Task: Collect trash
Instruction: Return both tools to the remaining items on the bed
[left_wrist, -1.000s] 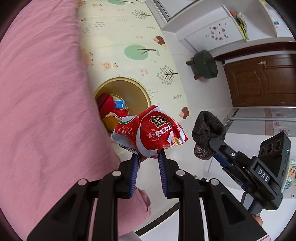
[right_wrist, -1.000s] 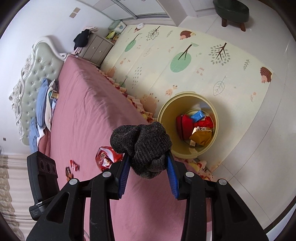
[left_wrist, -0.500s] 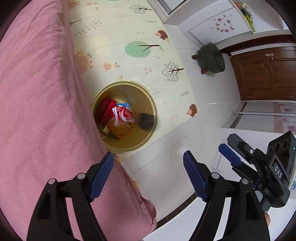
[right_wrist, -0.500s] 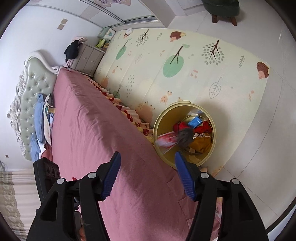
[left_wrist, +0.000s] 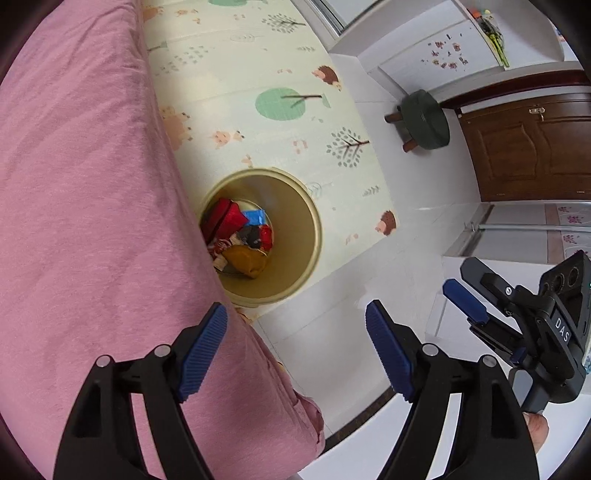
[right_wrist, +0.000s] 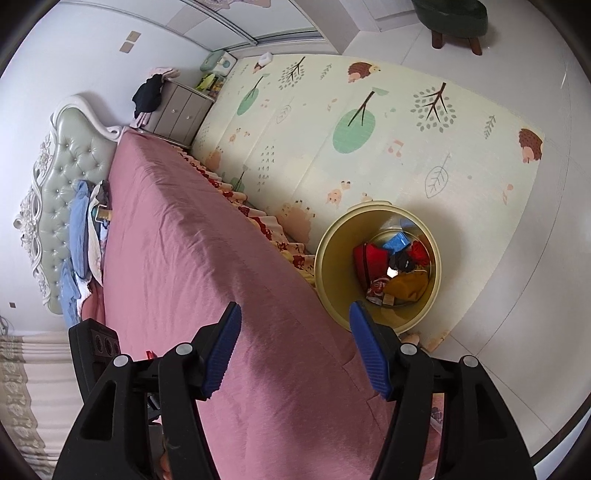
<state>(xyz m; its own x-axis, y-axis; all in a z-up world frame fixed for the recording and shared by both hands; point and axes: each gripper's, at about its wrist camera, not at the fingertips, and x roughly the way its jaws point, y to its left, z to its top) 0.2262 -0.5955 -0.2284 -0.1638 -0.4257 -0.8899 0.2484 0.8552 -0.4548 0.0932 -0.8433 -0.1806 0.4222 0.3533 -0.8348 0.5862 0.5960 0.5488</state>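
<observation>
Above the bed (right_wrist: 177, 266) edge, left gripper (left_wrist: 295, 350) and right gripper (right_wrist: 293, 347) tilted downward, tongs spread wide, holding nothing; trash (right_wrist: 395, 269) inside the yellow bin (right_wrist: 325, 258) on the floor below.

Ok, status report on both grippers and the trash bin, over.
Left gripper open, empty. Right gripper open, empty. Trash bin on the play mat beside the bed, wrappers inside. Nothing blocking.
</observation>
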